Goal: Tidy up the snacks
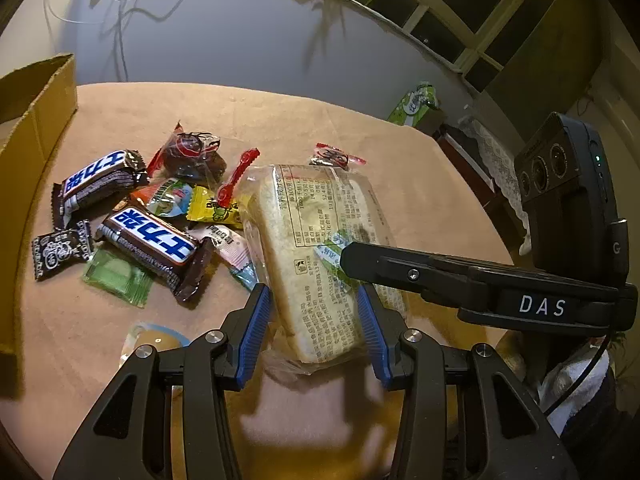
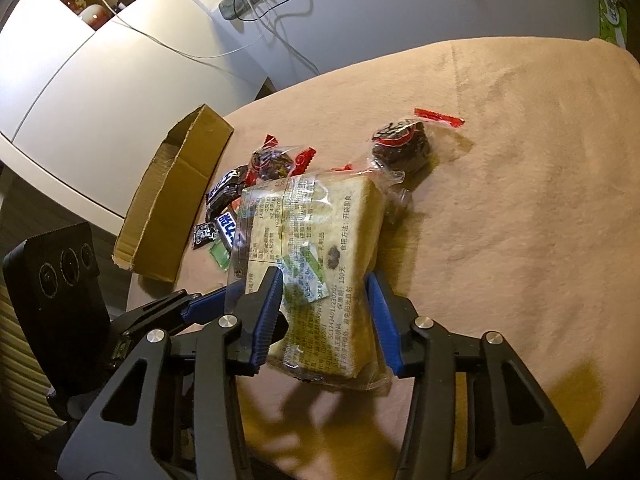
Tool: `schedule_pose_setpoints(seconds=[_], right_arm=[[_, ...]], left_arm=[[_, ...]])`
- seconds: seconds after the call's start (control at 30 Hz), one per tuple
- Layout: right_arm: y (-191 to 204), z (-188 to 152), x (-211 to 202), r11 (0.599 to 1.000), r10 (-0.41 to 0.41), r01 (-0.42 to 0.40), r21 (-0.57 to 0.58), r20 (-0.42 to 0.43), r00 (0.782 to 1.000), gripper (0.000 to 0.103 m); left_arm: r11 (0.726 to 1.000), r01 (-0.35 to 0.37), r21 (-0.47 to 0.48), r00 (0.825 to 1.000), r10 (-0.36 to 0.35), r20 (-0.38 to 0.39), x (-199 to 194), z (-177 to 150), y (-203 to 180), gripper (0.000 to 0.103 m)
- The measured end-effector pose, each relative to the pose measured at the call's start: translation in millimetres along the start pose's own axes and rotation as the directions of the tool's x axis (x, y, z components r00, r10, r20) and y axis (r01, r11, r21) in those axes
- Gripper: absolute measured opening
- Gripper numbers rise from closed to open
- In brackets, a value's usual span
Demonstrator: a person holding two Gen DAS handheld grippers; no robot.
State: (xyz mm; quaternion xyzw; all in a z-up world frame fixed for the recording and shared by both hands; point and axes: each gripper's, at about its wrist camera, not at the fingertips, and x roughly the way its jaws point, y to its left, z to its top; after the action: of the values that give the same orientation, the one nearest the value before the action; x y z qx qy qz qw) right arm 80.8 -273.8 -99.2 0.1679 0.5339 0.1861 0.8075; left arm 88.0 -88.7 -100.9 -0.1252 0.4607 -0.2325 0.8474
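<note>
bread packet (image 1: 316, 256): clear wrapper, pale loaf slice with printed label, lying on the counter (image 1: 380, 160) under a tan cloth; i take it as my landmark. left gripper (image 1: 316, 320): blue pads either side of the packet's near end, pressed against the wrapper, so i read it as holding the packet; right gripper (image 2: 326, 312): likewise set around the near end of the same packet (image 2: 320, 248), pads against its sides, gripping it; in the left wrist view one black finger of the right gripper crosses over the packet's right edge.

left of the packet, touching or just beside it: two brown chocolate bars with blue-and-white lettering (image 1: 152, 240), (image 1: 98, 180); a yellow candy (image 1: 214, 208); a green sachet (image 1: 116, 276); a small black candy (image 1: 60, 252); a pink-and-white sachet (image 1: 232, 246); a clear bag of dark fruit with red ends (image 1: 192, 156) behind those.

beyond the packet's far end: a second dark fruit bag with a red strip (image 2: 404, 144), close to the packet; whether it touches i cannot tell.

far left of the packet: open cardboard box (image 2: 172, 208), on the counter edge, apart from the snack pile.

near the left gripper's left finger: a round sealed cup (image 1: 156, 340), partly hidden.
</note>
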Motion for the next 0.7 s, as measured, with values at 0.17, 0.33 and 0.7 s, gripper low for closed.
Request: schedule_pose_setpoints(seconds=[0.17, 0.33, 0.7], right_arm=[[11, -1, -4, 1.0, 0.009, -0.009, -0.006, 0.006, 1.0, 0.047], [35, 5, -6, 0.999, 0.015, -0.014, -0.039, 0.015, 1.0, 0.047], [115, 26, 7, 0.986, 0.067, -0.063, -0.156, 0.019, 0.998, 0.047]], left_arm=[[1.0, 0.0, 0.002, 0.999, 0.0, 0.034, -14, -3, 3, 0.043], [1.0, -0.007, -0.004, 0.997, 0.007, 0.082, -35, -3, 18, 0.043], [0.997, -0.055, -0.061, 0.975, 0.067, 0.213, -96, 1, 66, 0.043]])
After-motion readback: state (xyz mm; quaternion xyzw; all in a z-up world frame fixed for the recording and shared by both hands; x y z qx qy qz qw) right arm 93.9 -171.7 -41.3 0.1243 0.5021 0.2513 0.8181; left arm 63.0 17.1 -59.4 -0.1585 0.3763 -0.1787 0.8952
